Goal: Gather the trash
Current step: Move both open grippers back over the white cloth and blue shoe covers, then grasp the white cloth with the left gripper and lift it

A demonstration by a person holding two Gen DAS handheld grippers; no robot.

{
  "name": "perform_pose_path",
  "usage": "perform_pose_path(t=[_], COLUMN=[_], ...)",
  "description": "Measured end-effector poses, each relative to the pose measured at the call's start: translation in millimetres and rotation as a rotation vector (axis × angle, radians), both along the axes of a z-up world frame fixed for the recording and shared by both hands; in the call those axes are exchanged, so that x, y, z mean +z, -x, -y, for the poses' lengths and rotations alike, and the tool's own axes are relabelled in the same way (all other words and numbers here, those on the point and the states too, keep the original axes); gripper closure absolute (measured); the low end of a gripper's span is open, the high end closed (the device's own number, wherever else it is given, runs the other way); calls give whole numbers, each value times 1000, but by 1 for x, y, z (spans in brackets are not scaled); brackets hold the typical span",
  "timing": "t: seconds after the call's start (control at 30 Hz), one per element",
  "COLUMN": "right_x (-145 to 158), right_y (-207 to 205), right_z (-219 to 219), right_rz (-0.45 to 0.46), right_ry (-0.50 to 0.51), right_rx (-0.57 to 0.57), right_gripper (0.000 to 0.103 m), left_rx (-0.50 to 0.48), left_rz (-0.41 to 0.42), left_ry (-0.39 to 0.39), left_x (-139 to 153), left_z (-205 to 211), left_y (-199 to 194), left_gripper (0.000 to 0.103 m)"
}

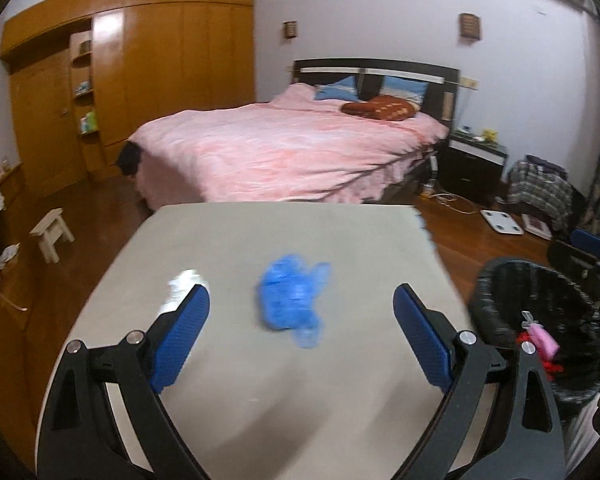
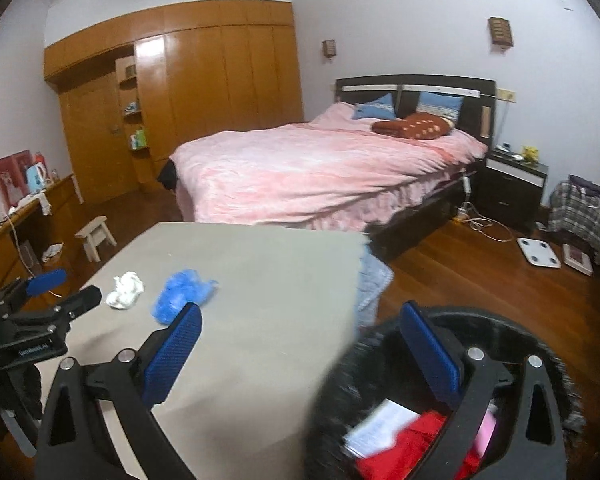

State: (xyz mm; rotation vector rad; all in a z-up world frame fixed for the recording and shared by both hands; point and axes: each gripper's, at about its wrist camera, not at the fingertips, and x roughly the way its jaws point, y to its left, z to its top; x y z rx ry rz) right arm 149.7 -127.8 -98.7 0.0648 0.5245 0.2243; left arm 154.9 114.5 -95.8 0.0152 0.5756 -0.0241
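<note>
Matt cloth table (image 1: 340, 240), glossy wooden floor (image 2: 480, 280).

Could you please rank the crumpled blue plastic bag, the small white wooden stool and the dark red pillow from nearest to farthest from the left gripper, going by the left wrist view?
1. Crumpled blue plastic bag: on the grey table, just ahead of the open left gripper.
2. Small white wooden stool: on the floor, far left.
3. Dark red pillow: at the bed's head, farthest.
</note>
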Motion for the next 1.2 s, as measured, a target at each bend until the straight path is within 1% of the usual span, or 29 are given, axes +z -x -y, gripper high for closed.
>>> perform_pose_path(t=[0.13,0.23,0.4,0.67,0.83,0.87,0.9,0.97,1.03,1.1,1.13,1.2], right_x=[-12,-24,-45,-73,-80,-82,-83,-86,-89,-90,-91,-92], right_y=[-22,-41,-68,-97,-105,-107,-109,-111,-113,-115,-116,-117], right_z=[-27,-47,-71,-93,-100,-102,-103,-105,-107,-109,-110,-112], right_rz=[1,-13,-40,-97,-110,-114,-118,-126,-132,-135,-137,-143], right_ry=[-13,-9,20,46,63,66,68,71,74,77,75,69], right_rx=[23,32,41,38,46,48,50,52,56,57,57,57], right_gripper=[6,6,6,6,6,6,6,6,6,6,6,6], left_rx=[55,96,132,162,162,161,160,154,149,138,133,132], left_rz=[-8,-15,-52,-128,-166,-173,-182,-211,-232,-255,-263,-272], left_ry=[-12,-27,-14,30,53,57,64,79,94,104,107,113], left_x=[-10,-21,-44,-81,-97,-99,-102,-107,-111,-116,-119,-120], left_z=[-30,-51,-84,-115,-123,-124,-124,-125,-127,-127,-128,-129], left_y=[-13,-30,-59,-100,-119,-122,-124,-129,-133,-137,-137,-138], left_gripper=[13,13,13,13,13,14,19,23,30,40,42,54])
